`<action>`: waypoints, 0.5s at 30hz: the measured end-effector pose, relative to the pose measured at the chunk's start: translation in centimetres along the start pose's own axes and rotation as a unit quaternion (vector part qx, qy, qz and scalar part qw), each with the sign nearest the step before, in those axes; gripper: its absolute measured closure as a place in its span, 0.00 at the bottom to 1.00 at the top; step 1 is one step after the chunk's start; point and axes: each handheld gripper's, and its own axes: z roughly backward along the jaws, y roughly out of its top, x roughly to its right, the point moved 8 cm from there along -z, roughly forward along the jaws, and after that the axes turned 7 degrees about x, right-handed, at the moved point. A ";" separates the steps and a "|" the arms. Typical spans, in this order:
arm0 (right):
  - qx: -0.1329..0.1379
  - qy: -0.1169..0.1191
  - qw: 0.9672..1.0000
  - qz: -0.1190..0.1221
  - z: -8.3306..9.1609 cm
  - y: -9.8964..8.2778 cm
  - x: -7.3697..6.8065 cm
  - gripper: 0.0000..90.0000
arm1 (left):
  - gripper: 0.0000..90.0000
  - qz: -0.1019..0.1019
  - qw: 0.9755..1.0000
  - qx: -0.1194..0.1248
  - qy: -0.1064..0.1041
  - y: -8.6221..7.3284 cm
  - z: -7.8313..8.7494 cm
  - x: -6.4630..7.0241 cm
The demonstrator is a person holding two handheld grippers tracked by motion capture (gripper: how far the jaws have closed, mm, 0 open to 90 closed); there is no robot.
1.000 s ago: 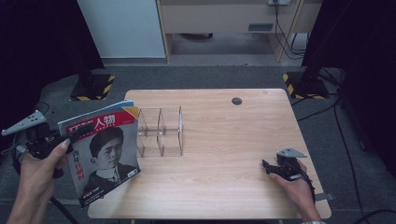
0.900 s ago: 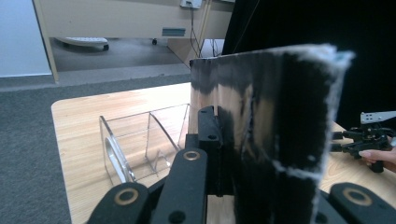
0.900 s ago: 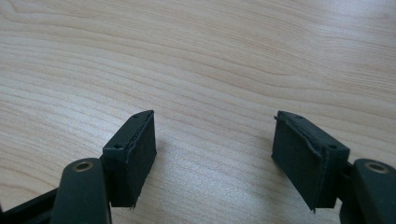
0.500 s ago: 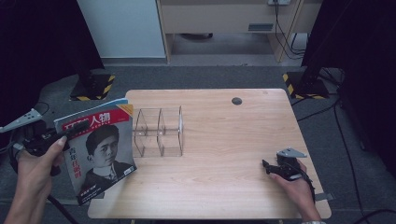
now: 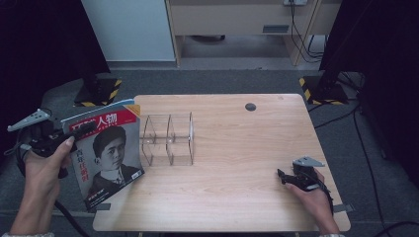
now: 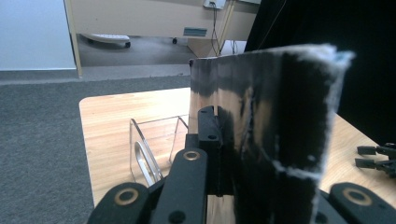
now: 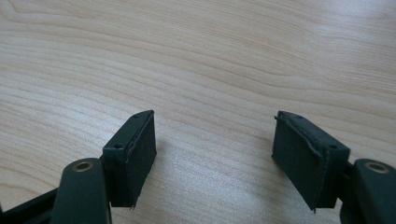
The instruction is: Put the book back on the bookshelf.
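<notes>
In the left gripper view, the magazine (image 6: 261, 135) is blurred and cut off at the bottom edge, hiding the right-hand part of the counter (image 6: 116, 121). Its small cover print (image 5: 106, 163) in the high view is unreadable.

Magazine (image 5: 106, 153) left of rack (image 5: 168, 139)

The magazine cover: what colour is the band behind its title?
Red, on the magazine, clearest in the high view.

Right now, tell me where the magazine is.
High view: the magazine is clamped in the left gripper at the table's left edge, beside the clear rack.
</notes>
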 end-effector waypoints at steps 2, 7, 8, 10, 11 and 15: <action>0.000 0.000 1.000 0.000 0.0 0.0 0.0 0.34 | 0.96 0.002 1.000 0.003 0.002 0.2 -0.3 -0.2; 0.000 0.000 1.000 0.001 0.0 0.0 0.0 0.34 | 0.96 0.004 1.000 0.005 0.007 0.5 -1.1 -0.6; 0.000 0.000 1.000 0.000 0.0 0.0 0.0 0.34 | 0.96 0.003 1.000 0.005 0.008 0.5 -1.3 -0.7; 0.000 0.001 1.000 0.001 0.0 0.0 0.0 0.34 | 0.96 0.001 1.000 0.004 0.010 0.5 -1.6 -0.8; 0.000 0.001 1.000 0.001 0.0 0.0 0.0 0.34 | 0.96 0.002 1.000 0.004 0.011 0.5 -1.8 -0.8; 0.000 0.001 1.000 0.001 0.0 0.0 0.0 0.34 | 0.96 0.001 1.000 0.006 0.014 0.5 -2.3 -1.2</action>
